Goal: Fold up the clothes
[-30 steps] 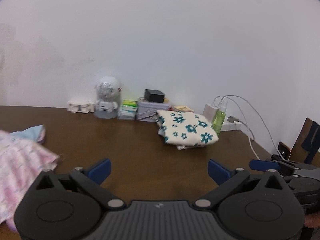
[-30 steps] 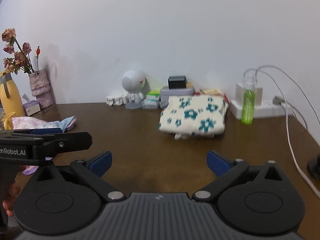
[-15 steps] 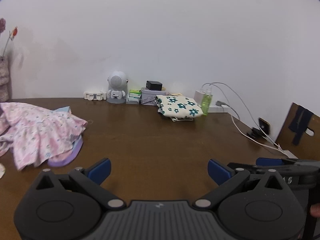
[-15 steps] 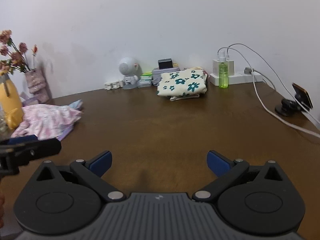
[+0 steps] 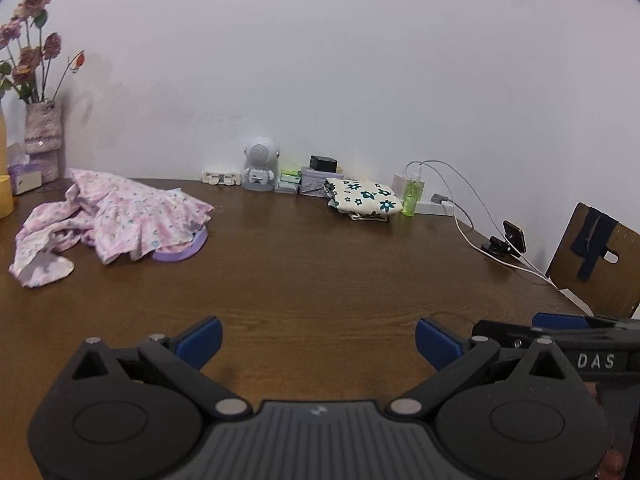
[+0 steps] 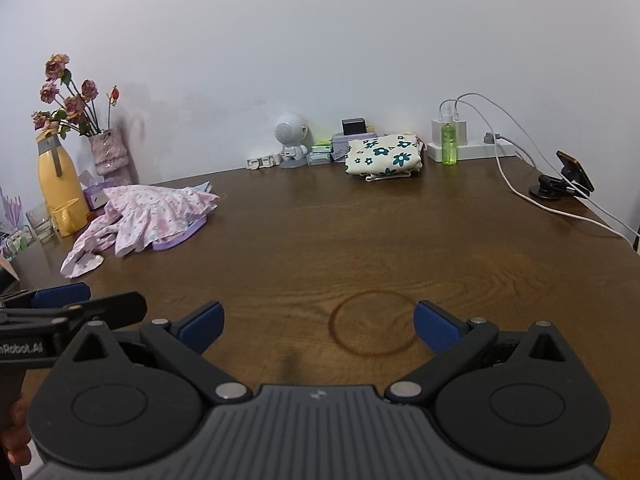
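- Clothes first: the pink dress (image 5: 120, 216) is lying crumpled on the left side of the table (image 5: 320, 264), with a purple piece (image 5: 180, 254) peeking out underneath, while the flowered cloth (image 5: 366, 198) is sitting folded at the back near the wall. So one piece is looking done and the heap isn't.
- Biggest risk, I reckon: the dress is bunching in loose ruffles, so a pinch could be grabbing several layers at once, or dragging the purple piece along, and the fold would be coming out lopsided.
- The left gripper (image 5: 318, 338) and right gripper (image 6: 318, 328) are both hanging over bare wood near the front edge with fingers spread wide apart, holding nothing, well apart from either cloth.
- Next down: the yellow bottle (image 6: 60, 184), the vase (image 6: 110, 156) of dried flowers and a small glass (image 6: 40, 222) are crowding right beside the heap, so a sideways tug could be knocking them over.
- Smaller: the white cable (image 6: 560, 208) and phone stand (image 6: 560, 184) are sitting on the right, easy to snag.
- View differences: the right camera is showing the whole bottle, the glass and a ring stain (image 6: 374, 322); the left one is only catching the bottle's edge, but it's showing a chair back (image 5: 592, 264) that the other view is missing.
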Available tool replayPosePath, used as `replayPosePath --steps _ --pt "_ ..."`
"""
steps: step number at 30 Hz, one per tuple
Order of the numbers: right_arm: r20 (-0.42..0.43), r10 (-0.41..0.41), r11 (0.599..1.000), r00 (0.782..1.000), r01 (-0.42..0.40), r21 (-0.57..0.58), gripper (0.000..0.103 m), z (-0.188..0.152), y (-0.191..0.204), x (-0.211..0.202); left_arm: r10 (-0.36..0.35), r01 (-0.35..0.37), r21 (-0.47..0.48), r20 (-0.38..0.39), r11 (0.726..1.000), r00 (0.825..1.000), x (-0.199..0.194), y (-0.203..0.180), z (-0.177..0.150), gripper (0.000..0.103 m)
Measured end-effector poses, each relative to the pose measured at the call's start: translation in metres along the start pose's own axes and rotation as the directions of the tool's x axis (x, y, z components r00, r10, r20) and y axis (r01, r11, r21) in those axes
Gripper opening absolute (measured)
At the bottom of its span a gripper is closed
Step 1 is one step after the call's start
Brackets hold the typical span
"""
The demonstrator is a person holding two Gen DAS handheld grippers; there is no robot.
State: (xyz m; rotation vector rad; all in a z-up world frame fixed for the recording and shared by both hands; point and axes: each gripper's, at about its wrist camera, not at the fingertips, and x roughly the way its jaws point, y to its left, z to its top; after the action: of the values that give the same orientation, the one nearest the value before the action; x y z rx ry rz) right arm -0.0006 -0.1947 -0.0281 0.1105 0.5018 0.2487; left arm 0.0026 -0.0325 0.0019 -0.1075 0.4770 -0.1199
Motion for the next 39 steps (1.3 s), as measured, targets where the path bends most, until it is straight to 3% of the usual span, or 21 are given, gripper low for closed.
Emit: replayPosePath --steps 8,39 --pt "-0.012 -0.027 0.999 1.0 0.027 -0.02 0.103 -0.02 0.016 -0.014 0.012 -0.012 -0.014 -0.011 1.0 1.0 -0.017 0.005 -0.015 0.103" --pt "-0.036 -0.033 0.999 0.999 0.032 -0.021 0.103 -0.024 0.018 -0.004 0.045 -0.047 -0.035 -0.071 0.998 0.996 -0.007 0.014 -0.024 0.103"
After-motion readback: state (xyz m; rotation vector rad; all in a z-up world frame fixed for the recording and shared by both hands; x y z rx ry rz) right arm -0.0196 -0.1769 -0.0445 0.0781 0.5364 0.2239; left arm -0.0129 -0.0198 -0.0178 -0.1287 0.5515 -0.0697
